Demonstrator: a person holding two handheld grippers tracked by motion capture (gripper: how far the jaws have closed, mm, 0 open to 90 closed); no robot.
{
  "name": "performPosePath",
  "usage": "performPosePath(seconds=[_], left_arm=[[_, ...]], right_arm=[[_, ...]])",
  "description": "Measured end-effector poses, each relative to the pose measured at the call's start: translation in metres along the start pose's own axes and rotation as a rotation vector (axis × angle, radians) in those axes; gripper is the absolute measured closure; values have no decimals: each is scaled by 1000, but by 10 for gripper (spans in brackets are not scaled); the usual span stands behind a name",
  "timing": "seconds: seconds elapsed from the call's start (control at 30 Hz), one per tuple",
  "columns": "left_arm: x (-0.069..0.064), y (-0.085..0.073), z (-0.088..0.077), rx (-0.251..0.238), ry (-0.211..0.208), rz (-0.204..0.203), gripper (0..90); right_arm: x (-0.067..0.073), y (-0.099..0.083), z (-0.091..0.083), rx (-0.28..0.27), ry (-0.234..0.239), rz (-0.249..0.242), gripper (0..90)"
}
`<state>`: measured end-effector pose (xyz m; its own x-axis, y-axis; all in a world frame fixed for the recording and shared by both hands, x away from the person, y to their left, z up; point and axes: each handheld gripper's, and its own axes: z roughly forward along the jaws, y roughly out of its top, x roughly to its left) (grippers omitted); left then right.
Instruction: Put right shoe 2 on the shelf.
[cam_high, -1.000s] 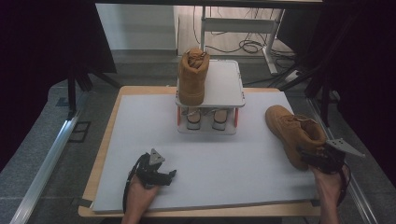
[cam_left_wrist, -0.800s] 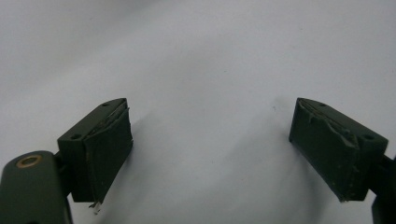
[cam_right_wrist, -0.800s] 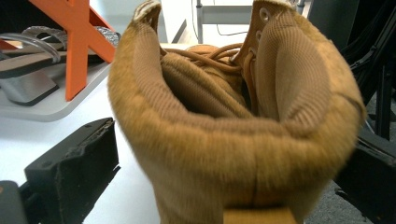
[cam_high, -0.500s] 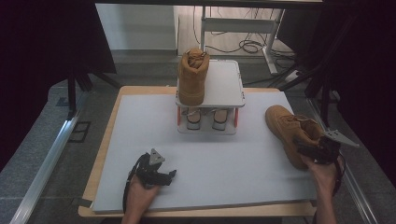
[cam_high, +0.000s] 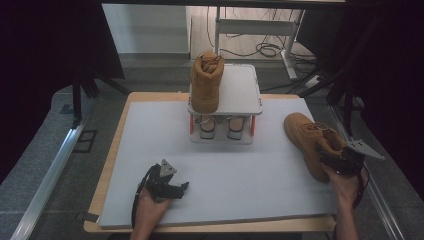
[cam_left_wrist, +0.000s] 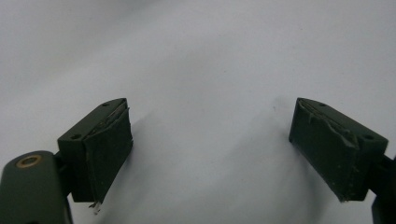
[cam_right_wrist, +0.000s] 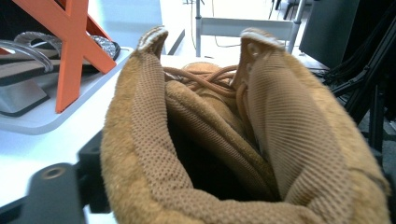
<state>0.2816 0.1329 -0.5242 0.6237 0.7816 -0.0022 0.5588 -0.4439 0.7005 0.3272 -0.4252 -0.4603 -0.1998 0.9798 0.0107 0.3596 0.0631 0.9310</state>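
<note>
A tan lace-up boot (cam_high: 306, 136) lies on its side on the white table top (cam_high: 150, 150) at the right. My right gripper (cam_high: 334, 161) is at its heel end. The boot's (cam_right_wrist: 210, 140) open collar sits between the jaws, and one black finger (cam_right_wrist: 89, 156) lies against the collar's outer wall. These jaws have just been closing on the collar. A second tan boot (cam_high: 205, 82) stands upright on a small white rack (cam_high: 242, 95) at the back. My left gripper (cam_high: 176, 189) rests on the table near the front, open (cam_left_wrist: 210, 144), with nothing between its pads.
Under the rack's top shelf sits a pair of pale shoes (cam_high: 219, 127) between orange side frames (cam_right_wrist: 74, 51). A metal rail (cam_high: 47, 175) runs along the table's left side. Dark stands and cables crowd the floor behind and to the right.
My right hand has edged in toward the boot, and its gripper now sits over the boot's collar. The left hand and both boots have kept still.
</note>
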Motion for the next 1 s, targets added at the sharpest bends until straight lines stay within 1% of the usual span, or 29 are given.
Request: performPosePath(seconds=[0.07,0.17,0.23,0.33,0.6,0.73,0.93,1.0], left_arm=[[0,0,0,0,0,0,131],[0,0,0,0,-1,-1,131],[0,0,0,0,-1,-1,131],[0,0,0,0,-1,-1,131],[0,0,0,0,-1,-1,131],[0,0,0,0,-2,-2,131],[0,0,0,0,-3,-3,131],[0,0,0,1,-3,-2,131]], right_arm=[[0,0,-1,6,2,4,279],[3,0,-3,5,13,-8,386],[4,-1,-4,5,14,-18,435],[7,-1,-5,0,3,-22,480],[15,-2,-4,-22,-31,-5,511],[20,0,-4,-27,-44,-15,521],[23,3,-7,-46,-54,-8,533],[24,5,-8,-52,-53,7,533]])
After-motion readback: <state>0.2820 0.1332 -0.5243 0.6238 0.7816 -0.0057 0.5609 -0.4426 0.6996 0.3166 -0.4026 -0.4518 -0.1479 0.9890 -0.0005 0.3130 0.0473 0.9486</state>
